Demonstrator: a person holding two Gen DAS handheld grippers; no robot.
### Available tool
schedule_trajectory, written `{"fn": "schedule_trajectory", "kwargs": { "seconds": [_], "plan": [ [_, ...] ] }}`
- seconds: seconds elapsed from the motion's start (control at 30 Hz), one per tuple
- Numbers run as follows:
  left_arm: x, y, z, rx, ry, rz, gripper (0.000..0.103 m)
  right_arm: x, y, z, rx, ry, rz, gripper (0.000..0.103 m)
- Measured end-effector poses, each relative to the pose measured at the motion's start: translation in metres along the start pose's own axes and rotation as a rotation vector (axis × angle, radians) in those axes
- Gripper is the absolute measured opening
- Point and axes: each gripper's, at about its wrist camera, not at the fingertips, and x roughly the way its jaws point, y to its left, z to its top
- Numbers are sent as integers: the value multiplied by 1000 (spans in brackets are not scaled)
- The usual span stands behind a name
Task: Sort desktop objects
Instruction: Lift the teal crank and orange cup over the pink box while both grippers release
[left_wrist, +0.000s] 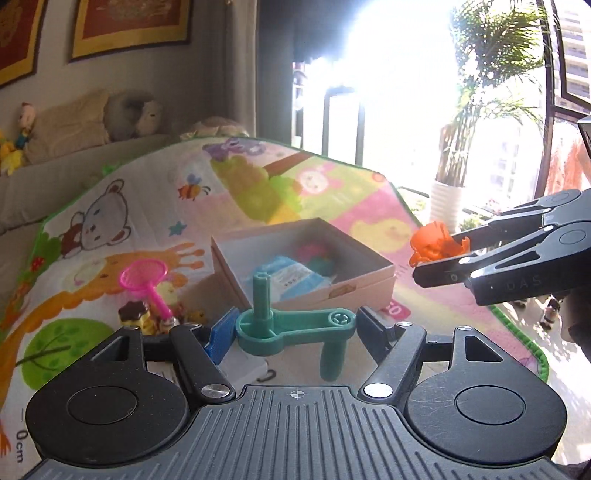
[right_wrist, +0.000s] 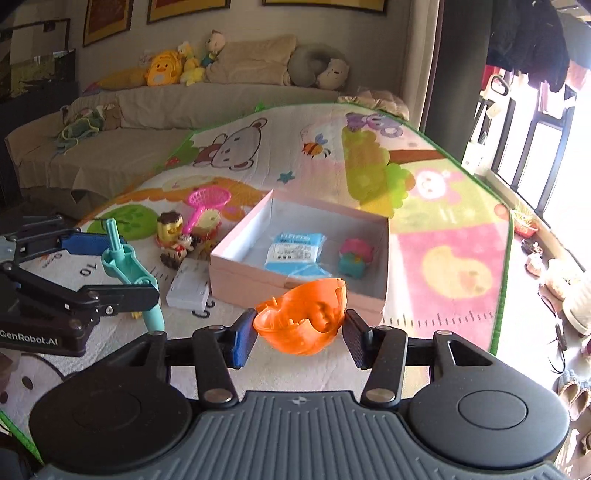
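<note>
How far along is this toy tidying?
Done: a blue packet and a pink-teal toy lie in the box. In hand: the left gripper holds a green tool, the right gripper an orange mold. Left: the pink net, figurines and white case.

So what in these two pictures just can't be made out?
- Left wrist view: the window is glare, nothing outside shows there.
- Left wrist view: small toys beside the pink net are partly behind the left gripper.
- Right wrist view: the print on the blue packet in the box is too small to read.
- Right wrist view: the orange toy hides the box's near wall.
</note>
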Motion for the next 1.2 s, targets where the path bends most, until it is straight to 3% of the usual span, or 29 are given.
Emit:
{"fn": "schedule_trajectory", "kwargs": {
  "seconds": [0.3,0.53,0.6,0.67,0.87,0.97,1.03,1.2],
  "plan": [
    [63,18,78,-42,5,-4,76,4,-44,66,30,-190,-58,50],
    [129,38,120,-76,43,-72,76,38,-72,84,79,-215,-72,50],
    [149,47,127,-105,59,-101,92,52,-75,83,82,-195,-71,50],
    [156,57,128,-131,56,-64,95,66,-75,80,80,-176,-58,50],
    [130,98,96,-184,55,57,97,108,-76,66,122,-111,0,50],
    [108,109,62,-174,82,125,100,131,-74,55,153,-32,57,54],
    [97,111,37,-169,112,131,100,140,-68,45,151,-4,53,58],
    [67,108,-27,-158,170,172,102,131,-36,27,57,-5,39,65]
  ]
}}
